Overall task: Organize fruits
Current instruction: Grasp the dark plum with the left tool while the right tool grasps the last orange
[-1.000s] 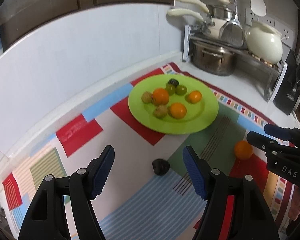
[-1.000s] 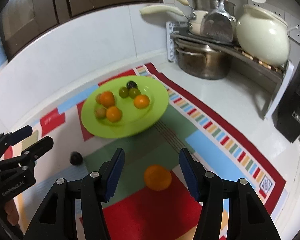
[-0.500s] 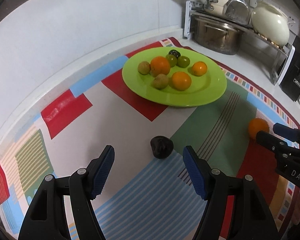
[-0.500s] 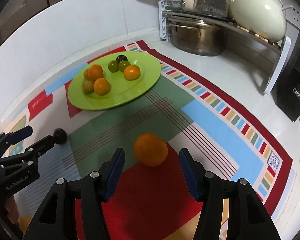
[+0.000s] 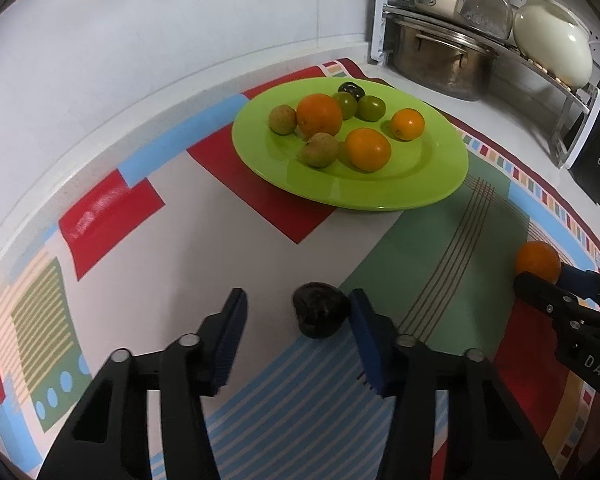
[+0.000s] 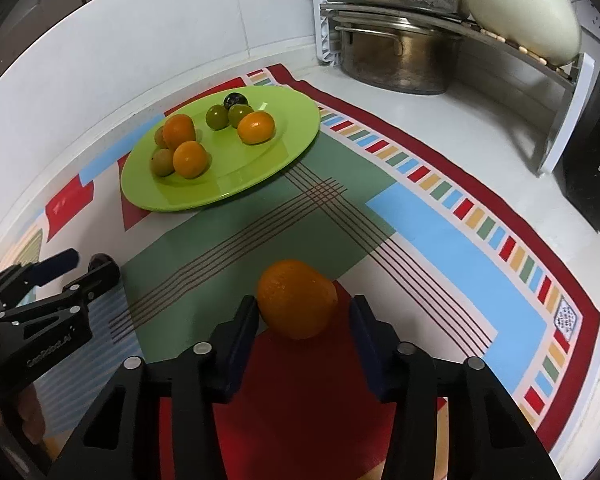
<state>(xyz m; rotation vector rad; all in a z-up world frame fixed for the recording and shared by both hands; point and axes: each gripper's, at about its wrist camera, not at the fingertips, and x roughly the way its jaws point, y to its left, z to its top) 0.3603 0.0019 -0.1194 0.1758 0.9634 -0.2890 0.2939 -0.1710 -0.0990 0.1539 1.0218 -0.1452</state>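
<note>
At the bottom of the left wrist view, the left hand-held gripper (image 5: 296,328) has just been closing its jaws around a dark fruit (image 5: 320,315) lying on the striped blue patch of the mat (image 5: 112,216); the right-hand pad looks to touch the fruit while the left-hand pad stands clear of it, so the grip seems not yet made. At the bottom of the right wrist view, the right hand-held gripper (image 6: 304,326) has likewise just been narrowing on an orange (image 6: 297,298) resting where the red and green patches meet; the left-hand pad is at its skin and a gap shows before the right-hand one, so it is not clamped either. Both tools point steeply down, probably so the pads can straddle each round fruit at its widest part and keep it from rolling off. Farther up, near the middle of each frame, the green plate (image 5: 428,188) already holds oranges, small green and brownish fruits and one dark one, so it is likely where these two strays belong. Beyond it, in the upper right, a steel pot (image 6: 396,60) and cream cookware sit on a rack on the bench.
</note>
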